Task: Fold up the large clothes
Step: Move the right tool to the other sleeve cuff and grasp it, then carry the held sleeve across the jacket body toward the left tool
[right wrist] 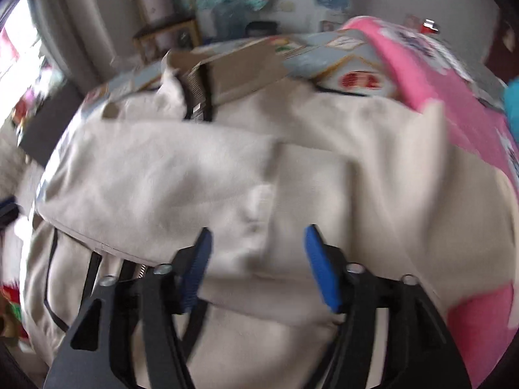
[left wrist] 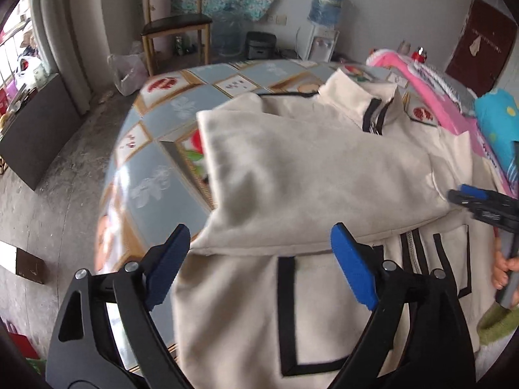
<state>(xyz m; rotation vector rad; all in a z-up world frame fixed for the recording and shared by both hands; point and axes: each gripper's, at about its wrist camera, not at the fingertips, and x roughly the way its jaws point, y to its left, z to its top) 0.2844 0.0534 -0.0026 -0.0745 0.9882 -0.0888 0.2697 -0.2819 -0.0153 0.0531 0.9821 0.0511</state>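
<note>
A cream jacket (left wrist: 308,175) with black trim, a zip and a stand-up collar lies face up on the patterned table (left wrist: 168,175). One sleeve is folded across its chest. My left gripper (left wrist: 259,253) is open and empty, just above the sleeve's lower edge near a black-edged pocket (left wrist: 292,317). My right gripper (right wrist: 256,256) is open and empty over the same jacket (right wrist: 194,175), close to the fabric. It also shows in the left wrist view (left wrist: 467,197) at the jacket's right side.
Pink fabric (left wrist: 434,97) and a turquoise item (left wrist: 499,120) lie at the table's right side. A wooden chair (left wrist: 175,26), a water dispenser (left wrist: 324,9) and bags stand on the floor beyond the table. The right wrist view is motion-blurred.
</note>
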